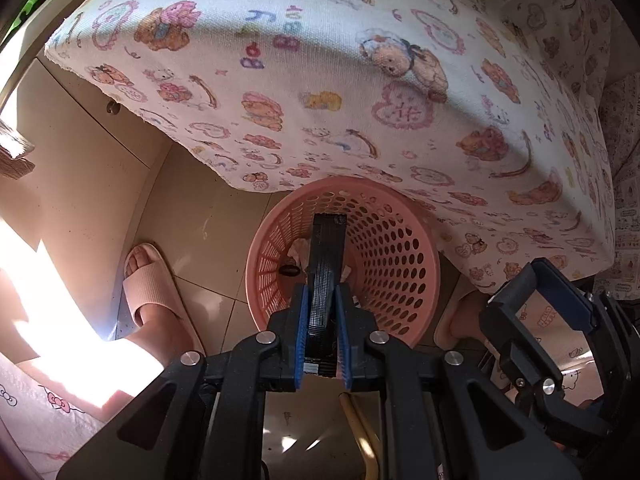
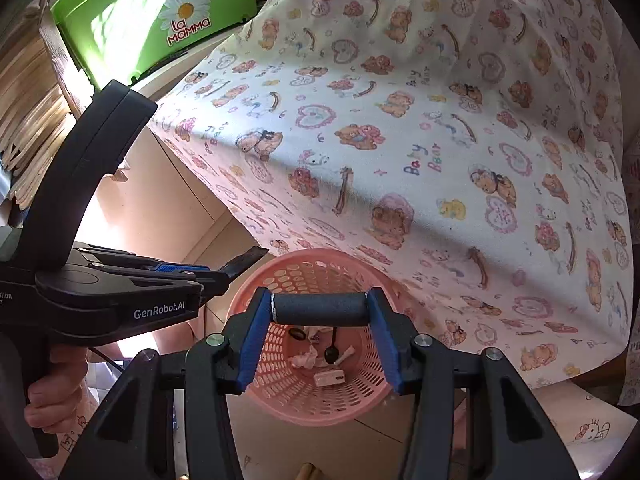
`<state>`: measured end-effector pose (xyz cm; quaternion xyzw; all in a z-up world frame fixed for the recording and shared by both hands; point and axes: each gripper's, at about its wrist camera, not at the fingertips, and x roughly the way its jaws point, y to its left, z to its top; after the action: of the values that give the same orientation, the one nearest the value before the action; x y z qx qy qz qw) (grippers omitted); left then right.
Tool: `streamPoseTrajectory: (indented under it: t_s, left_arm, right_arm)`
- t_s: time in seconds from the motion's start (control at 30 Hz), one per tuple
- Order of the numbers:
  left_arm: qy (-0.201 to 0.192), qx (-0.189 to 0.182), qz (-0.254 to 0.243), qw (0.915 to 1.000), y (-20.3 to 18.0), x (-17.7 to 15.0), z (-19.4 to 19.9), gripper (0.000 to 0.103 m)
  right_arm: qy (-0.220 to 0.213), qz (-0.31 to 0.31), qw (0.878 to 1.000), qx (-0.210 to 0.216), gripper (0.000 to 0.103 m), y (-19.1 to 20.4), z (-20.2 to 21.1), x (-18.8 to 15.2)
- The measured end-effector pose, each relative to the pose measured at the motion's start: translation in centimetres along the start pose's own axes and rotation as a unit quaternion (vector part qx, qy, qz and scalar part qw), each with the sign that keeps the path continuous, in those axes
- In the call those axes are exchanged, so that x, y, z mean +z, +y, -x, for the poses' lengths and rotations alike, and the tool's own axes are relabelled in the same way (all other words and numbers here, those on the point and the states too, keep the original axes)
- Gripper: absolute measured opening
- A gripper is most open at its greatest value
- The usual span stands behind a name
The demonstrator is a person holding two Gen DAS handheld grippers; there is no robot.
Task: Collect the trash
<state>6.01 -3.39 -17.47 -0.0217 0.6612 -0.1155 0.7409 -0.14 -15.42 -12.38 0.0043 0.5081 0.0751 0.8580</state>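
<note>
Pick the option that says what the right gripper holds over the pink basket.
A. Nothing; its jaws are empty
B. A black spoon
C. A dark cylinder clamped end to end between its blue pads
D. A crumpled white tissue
C: in the right wrist view the right gripper has a dark cylinder spanning its blue pads, above the pink basket.

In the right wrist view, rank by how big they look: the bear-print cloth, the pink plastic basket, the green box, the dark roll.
1. Bear-print cloth
2. Pink perforated plastic basket
3. Green plastic box with the daisy label, partly cut off, so its rank against the basket is unsure
4. Dark cylindrical roll, enlarged by nearness
</note>
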Motion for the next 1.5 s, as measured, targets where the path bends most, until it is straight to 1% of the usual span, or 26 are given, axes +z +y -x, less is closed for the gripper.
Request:
streamPoseTrajectory:
  t_s: [0.07,0.17,0.33,0.53,0.63,0.77,0.83,0.87,0.9,0.93,0.97,1.0,1.03,1.13,1.23,1.27,1.3,1.33,1.37,1.47,1.5]
  left_arm:
    - [0.009,-0.001,0.007,0.9999,0.0,0.1,-1.3,0.013]
    - [0.024,0.007,0.014,0.9996,0.1,0.4,-3.4,0.013]
    - [0.059,0.004,0.035,0.9976,0.9,0.5,-6.2,0.013]
    - [0.076,0.006,0.04,0.9963,1.3,0.2,-7.7,0.013]
    - [0.087,0.005,0.04,0.9954,1.2,-0.2,-8.6,0.013]
    - [0.086,0.001,0.036,0.9957,0.9,-0.5,-8.8,0.014]
    - [0.084,0.002,0.036,0.9958,0.9,-0.4,-8.7,0.018]
    - [0.083,0.005,0.037,0.9959,0.9,-0.3,-8.6,0.018]
    - [0.079,0.011,0.039,0.996,1.0,-0.3,-8.5,0.021]
    - [0.078,0.016,0.039,0.9961,1.0,-0.3,-8.4,0.027]
    - [0.076,0.02,0.039,0.9961,1.1,-0.3,-8.3,0.031]
    - [0.074,0.022,0.04,0.9962,1.2,-0.2,-8.2,0.037]
    - [0.072,0.024,0.042,0.9963,1.2,-0.2,-8.1,0.041]
    - [0.066,0.026,0.042,0.9966,1.4,-0.2,-7.6,0.047]
    - [0.058,0.033,0.041,0.9969,1.5,-0.2,-7.2,0.051]
    - [0.056,0.035,0.042,0.997,1.6,-0.2,-7.0,0.052]
    - [0.053,0.034,0.044,0.997,1.7,-0.2,-6.7,0.056]
    - [0.05,0.033,0.048,0.997,1.8,-0.2,-6.5,0.059]
    - [0.046,0.031,0.052,0.9971,2.0,-0.1,-6.2,0.06]
    - [0.03,0.028,0.057,0.9975,2.2,0.0,-4.8,0.062]
    - [0.021,0.029,0.057,0.9978,2.3,0.1,-4.1,0.068]
  right_arm:
    - [0.011,-0.001,1.0,-0.006,0.052,0.0,-1.2,-0.2]
    - [0.026,0.0,1.0,-0.018,0.052,0.1,-3.0,-0.6]
    - [0.052,-0.004,0.998,-0.034,0.052,-0.1,-5.9,-1.2]
    - [0.073,-0.004,0.996,-0.047,0.052,-0.3,-8.4,-2.4]
    - [0.074,0.001,0.996,-0.051,0.052,-0.2,-9.0,-2.9]
    - [0.079,0.008,0.995,-0.059,0.052,0.0,-9.4,-3.4]
    - [0.077,0.01,0.995,-0.065,0.054,0.0,-9.4,-3.4]
    - [0.076,0.01,0.995,-0.066,0.059,-0.1,-9.4,-3.4]
    - [0.074,0.01,0.995,-0.066,0.065,0.0,-9.3,-3.4]
    - [0.072,0.009,0.995,-0.066,0.067,-0.1,-9.3,-3.4]
    - [0.07,0.008,0.995,-0.068,0.069,-0.1,-9.2,-3.5]
    - [0.07,0.008,0.995,-0.069,0.069,-0.2,-9.2,-3.5]
    - [0.072,0.006,0.995,-0.068,0.07,-0.2,-9.2,-3.5]
    - [0.078,-0.002,0.995,-0.061,0.072,-0.4,-9.4,-3.6]
    - [0.08,-0.006,0.995,-0.064,0.074,-0.6,-9.5,-3.6]
    - [0.079,-0.006,0.994,-0.07,0.077,-0.7,-9.4,-3.6]
    - [0.076,-0.008,0.994,-0.078,0.08,-0.7,-9.4,-3.6]
    - [0.072,-0.011,0.994,-0.082,0.081,-0.9,-9.2,-3.5]
    - [0.067,-0.016,0.994,-0.083,0.083,-1.0,-9.0,-3.4]
    - [0.063,-0.034,0.994,-0.079,0.084,-1.6,-8.3,-3.0]
    - [0.062,-0.038,0.994,-0.077,0.084,-1.7,-8.0,-2.9]
